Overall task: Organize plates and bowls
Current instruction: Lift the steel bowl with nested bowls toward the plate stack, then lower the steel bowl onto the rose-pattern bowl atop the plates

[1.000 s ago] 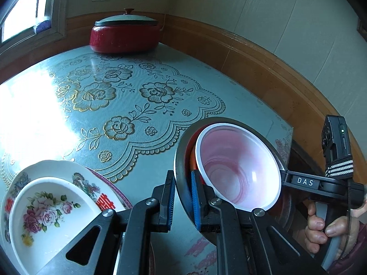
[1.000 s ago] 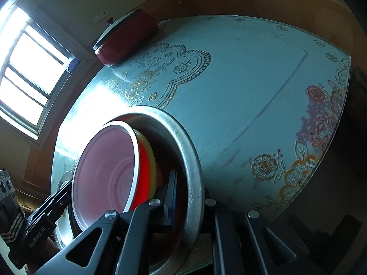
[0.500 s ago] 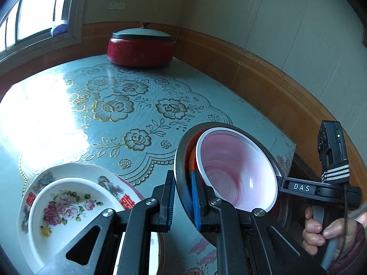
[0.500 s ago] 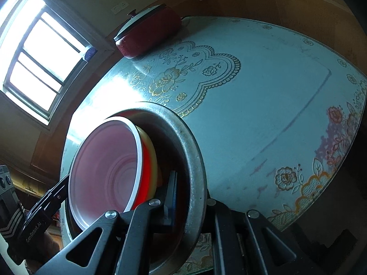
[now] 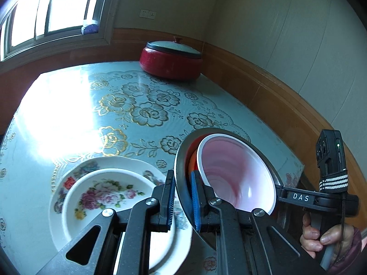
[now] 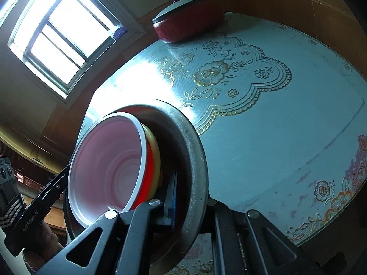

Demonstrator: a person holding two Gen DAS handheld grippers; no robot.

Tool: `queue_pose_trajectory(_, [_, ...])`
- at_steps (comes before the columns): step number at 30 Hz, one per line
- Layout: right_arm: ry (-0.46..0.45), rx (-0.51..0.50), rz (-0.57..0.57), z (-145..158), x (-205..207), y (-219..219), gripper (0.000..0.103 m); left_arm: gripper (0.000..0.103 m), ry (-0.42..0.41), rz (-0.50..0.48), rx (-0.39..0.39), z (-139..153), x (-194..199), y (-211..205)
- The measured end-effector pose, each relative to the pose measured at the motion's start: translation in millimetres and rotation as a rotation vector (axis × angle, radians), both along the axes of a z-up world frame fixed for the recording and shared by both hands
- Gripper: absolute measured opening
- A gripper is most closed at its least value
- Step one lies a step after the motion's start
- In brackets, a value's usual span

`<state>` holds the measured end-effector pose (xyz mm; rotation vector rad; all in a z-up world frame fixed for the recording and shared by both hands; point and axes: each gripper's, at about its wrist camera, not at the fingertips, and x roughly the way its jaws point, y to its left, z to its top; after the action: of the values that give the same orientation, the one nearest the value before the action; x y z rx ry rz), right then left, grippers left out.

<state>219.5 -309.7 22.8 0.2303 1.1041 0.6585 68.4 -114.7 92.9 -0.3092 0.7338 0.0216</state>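
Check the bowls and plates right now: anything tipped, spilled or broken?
Nothing spilled or broken. The metal basin, holding nested bowls, is gripped at opposite rims by the left gripper and right gripper; it looks tilted. The floral bowl sits squarely in its plate.

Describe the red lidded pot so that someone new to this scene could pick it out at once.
Start at the blue floral-patterned table and look to its far corner, where the wood-panelled walls meet. There sits the low, round red pot with a grey lid and small knob, the only covered vessel, standing apart from the bowls and plates.
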Motion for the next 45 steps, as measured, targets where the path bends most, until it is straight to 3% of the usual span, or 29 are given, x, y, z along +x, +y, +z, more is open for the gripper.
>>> queue_pose_trajectory(9, [-0.014, 0.022, -0.017, 7.7, -42.2, 61.2, 0.008, 0.013, -0.025, -0.032, 0.018, 11.6, -31.9, 67.8])
queue_pose_trajectory(21, [-0.048, -0.03, -0.094, 12.2, -86.3, 130.2, 0.008, 0.013, -0.025, -0.102, -0.022, 0.8, -51.3, 145.7])
queue_pose_trajectory(33, [-0.05, -0.142, -0.178, 5.6, -92.9, 147.5, 0.008, 0.013, 0.039, -0.18, -0.06, -29.9, -34.1, 162.4])
queue_pose_trajectory(45, [-0.014, -0.18, -0.189, -13.6, -85.4, 146.8, 0.008, 0.012, 0.103, -0.196, -0.043, -50.8, -21.3, 159.4])
